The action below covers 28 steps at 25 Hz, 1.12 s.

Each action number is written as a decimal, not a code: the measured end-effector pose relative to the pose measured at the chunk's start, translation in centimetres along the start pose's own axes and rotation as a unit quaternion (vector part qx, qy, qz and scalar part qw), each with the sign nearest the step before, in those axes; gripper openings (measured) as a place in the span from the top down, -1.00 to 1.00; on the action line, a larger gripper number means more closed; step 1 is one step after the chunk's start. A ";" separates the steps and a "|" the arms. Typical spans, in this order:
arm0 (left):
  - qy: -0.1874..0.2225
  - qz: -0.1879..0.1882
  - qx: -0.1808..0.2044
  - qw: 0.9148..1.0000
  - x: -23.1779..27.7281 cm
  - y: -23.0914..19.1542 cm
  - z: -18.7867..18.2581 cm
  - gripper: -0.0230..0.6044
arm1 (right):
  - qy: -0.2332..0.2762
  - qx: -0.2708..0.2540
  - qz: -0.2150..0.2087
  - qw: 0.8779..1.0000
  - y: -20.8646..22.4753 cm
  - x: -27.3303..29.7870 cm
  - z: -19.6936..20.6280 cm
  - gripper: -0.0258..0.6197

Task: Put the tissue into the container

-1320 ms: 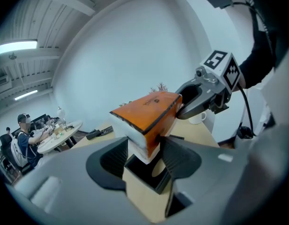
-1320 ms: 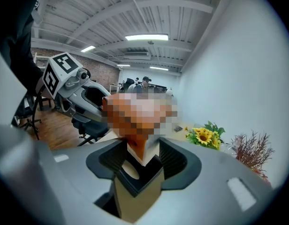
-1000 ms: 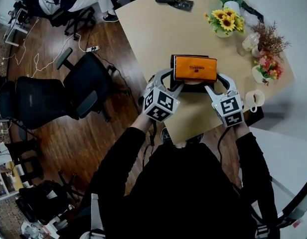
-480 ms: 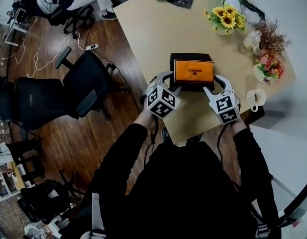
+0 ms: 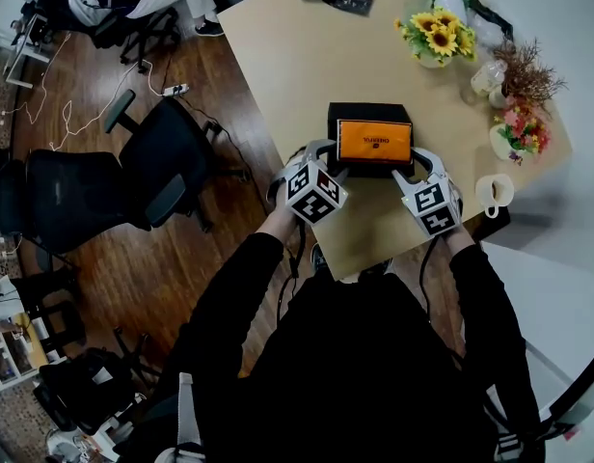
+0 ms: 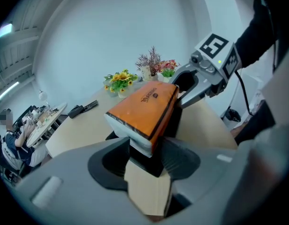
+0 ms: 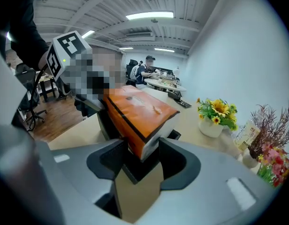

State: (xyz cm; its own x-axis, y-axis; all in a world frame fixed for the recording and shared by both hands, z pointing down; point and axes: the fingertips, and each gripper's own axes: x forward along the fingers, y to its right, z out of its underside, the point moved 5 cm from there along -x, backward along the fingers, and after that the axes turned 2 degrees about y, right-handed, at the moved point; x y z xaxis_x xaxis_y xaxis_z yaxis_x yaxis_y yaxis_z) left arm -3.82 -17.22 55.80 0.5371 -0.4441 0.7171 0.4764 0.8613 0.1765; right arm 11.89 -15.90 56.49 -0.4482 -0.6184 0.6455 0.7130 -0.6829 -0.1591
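The left tongs (image 6: pixel 145 146) have just been closing, and their pads press on one short end of the orange tissue pack (image 5: pixel 374 140). The right tongs (image 7: pixel 137 157) clamp the opposite end, jaws partly apart around it. Between them the pack lies flat at the open top of the black container (image 5: pixel 355 111) and covers its near part — whether it rests inside cannot be told. The container stands on the pale surface (image 5: pixel 297 56). Further off are sunflowers (image 5: pixel 437 39), a white cup (image 5: pixel 494 191) near the right edge, and office chairs (image 5: pixel 172 157) on the wooden floor.
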 end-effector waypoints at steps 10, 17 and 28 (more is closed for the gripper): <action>-0.049 0.037 -0.027 0.998 0.5 -0.4 0.4 0.40 | -0.059 0.038 -0.040 0.997 0.4 0.7 -0.4 0.29; -0.093 0.076 -0.055 0.991 1.1 -0.7 0.2 0.42 | -0.131 0.077 -0.093 0.984 1.0 1.4 -0.5 0.29; -0.092 0.063 -0.063 0.992 1.1 -0.9 0.5 0.42 | -0.120 0.080 -0.092 0.985 0.8 1.5 -0.5 0.29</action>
State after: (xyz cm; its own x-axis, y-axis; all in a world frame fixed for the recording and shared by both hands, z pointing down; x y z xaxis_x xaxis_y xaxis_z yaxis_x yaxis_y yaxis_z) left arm -4.01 -18.36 56.74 0.4676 -0.2719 0.8411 0.5026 0.8645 0.0001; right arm 11.52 -17.56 56.91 -0.4515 -0.3673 0.8131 0.7165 -0.6924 0.0850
